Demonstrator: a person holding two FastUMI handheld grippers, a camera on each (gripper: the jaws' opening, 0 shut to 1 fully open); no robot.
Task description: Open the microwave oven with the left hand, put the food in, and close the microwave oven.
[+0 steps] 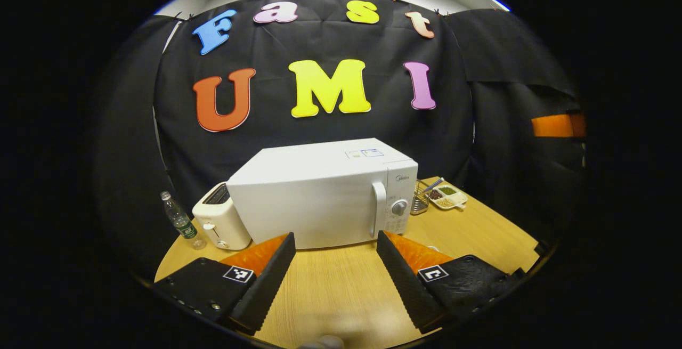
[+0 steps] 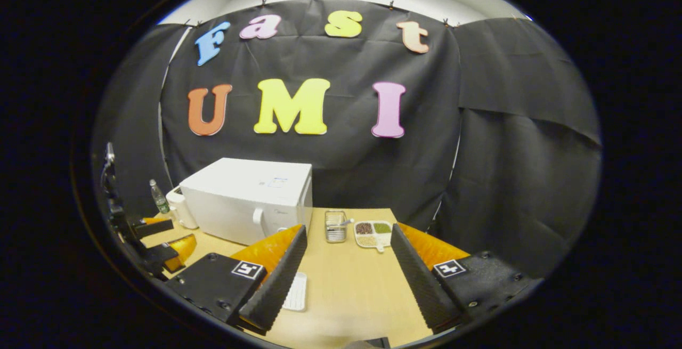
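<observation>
Nearest us, the left gripper point(image 1: 335, 269) hangs spread and empty before the microwave point(image 1: 319, 194), whose door we find closed, handle point(image 1: 379, 208) untouched. Further right, the right gripper point(image 2: 349, 269) likewise gapes empty, short of the food tray point(image 2: 373, 233); we judge every step outstanding.

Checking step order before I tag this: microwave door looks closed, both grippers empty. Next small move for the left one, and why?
Probably ease the left gripper forward and to its right toward the door handle. The microwave is shut, the handle stands upright beside the control knob, and the open fingers hang short of it over bare table. The right gripper is open and empty.
</observation>
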